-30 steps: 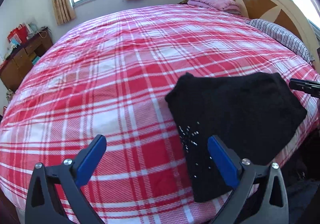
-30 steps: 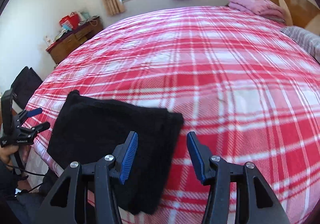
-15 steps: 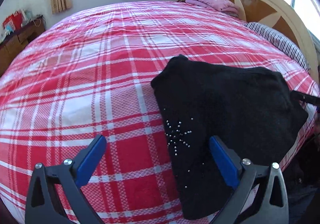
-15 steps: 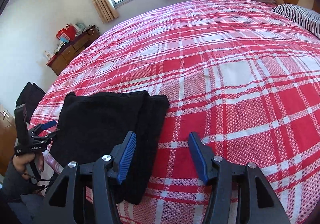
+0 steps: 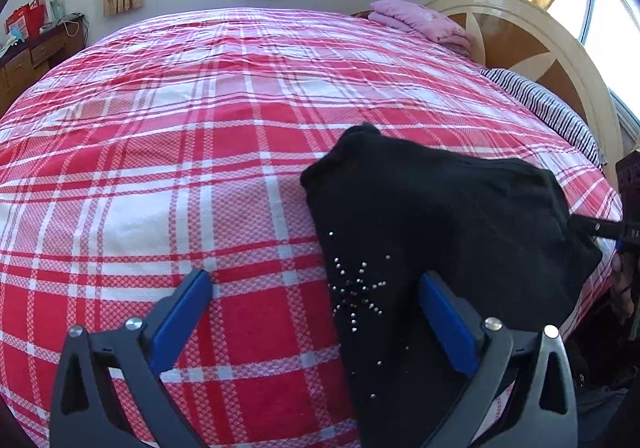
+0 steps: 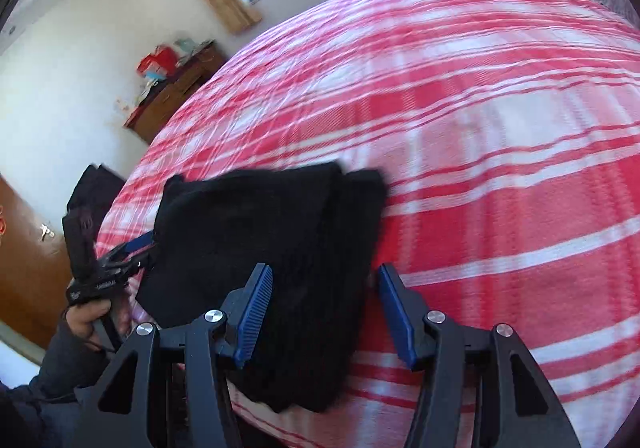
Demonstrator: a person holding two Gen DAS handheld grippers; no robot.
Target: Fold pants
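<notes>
Folded black pants (image 5: 436, 232) with a small stud pattern lie at the near edge of the red plaid bed (image 5: 200, 136). My left gripper (image 5: 316, 312) is open and empty, its right finger (image 5: 444, 316) over the pants' left part. In the right wrist view the pants (image 6: 280, 248) lie at lower left. My right gripper (image 6: 324, 312) is open, straddling the pants' right edge. The left gripper (image 6: 132, 252) also shows there at the pants' left edge, held by a gloved hand.
A wooden headboard (image 5: 532, 52), a striped pillow (image 5: 548, 116) and folded pink bedding (image 5: 420, 24) are at the bed's far right. A wooden dresser (image 6: 172, 96) with clutter stands by the wall. A dark item (image 6: 96, 188) lies beyond the bed's left edge.
Both grippers have moved in closer to the pants, which now sit larger and nearer in both views. The right wrist view is blurred from motion. The pants lie as before.
</notes>
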